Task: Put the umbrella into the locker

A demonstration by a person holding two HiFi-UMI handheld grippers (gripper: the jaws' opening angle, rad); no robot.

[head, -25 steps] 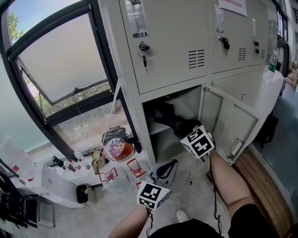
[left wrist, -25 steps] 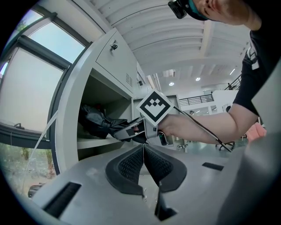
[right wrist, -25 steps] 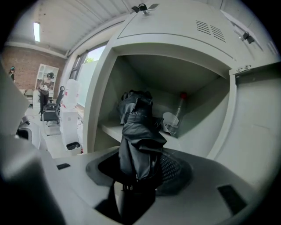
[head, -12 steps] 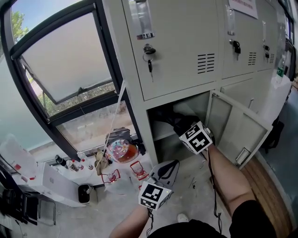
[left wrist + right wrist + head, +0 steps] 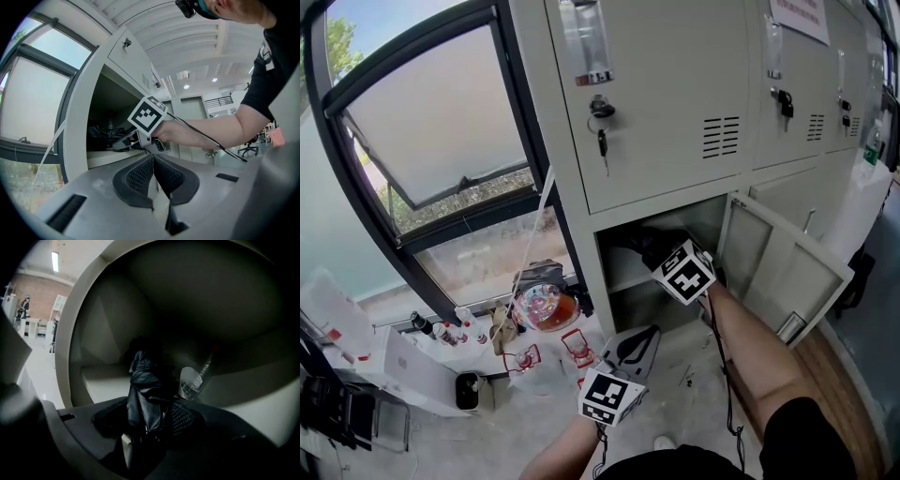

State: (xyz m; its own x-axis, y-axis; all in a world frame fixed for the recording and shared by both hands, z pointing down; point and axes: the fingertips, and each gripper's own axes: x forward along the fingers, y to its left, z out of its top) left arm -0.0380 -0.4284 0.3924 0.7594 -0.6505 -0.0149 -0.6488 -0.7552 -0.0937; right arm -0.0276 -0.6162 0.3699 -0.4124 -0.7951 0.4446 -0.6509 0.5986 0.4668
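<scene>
Right gripper [image 5: 149,425] first: its jaws are pinching the folded black umbrella [image 5: 144,385], fabric bunched between the pads and standing up out of them, and its front end is poked in through the open lower compartment of the locker [image 5: 578,230]. So the umbrella is inside the locker, above the pale shelf [image 5: 623,279] that splits that compartment. Deeper in the locker, close beside the umbrella, a clear plastic bottle [image 5: 199,376] leans against the back. The marker cube and the person's bare forearm [image 5: 750,337] stick out of the locker's mouth, and the compartment door [image 5: 783,272] hangs wide open on the locker's right side. Left gripper [image 5: 633,345] sits outside, low in front of the locker, pointing towards the opening, jaws pressed together with nothing between them. On the locker's upper door, which is closed, a bunch of keys [image 5: 601,141] dangles from the lock. Left of the locker there's a tilted-open window [image 5: 422,122], and at the locker's foot on that side a clutter of small bottles and bags [image 5: 525,319] on the floor
</scene>
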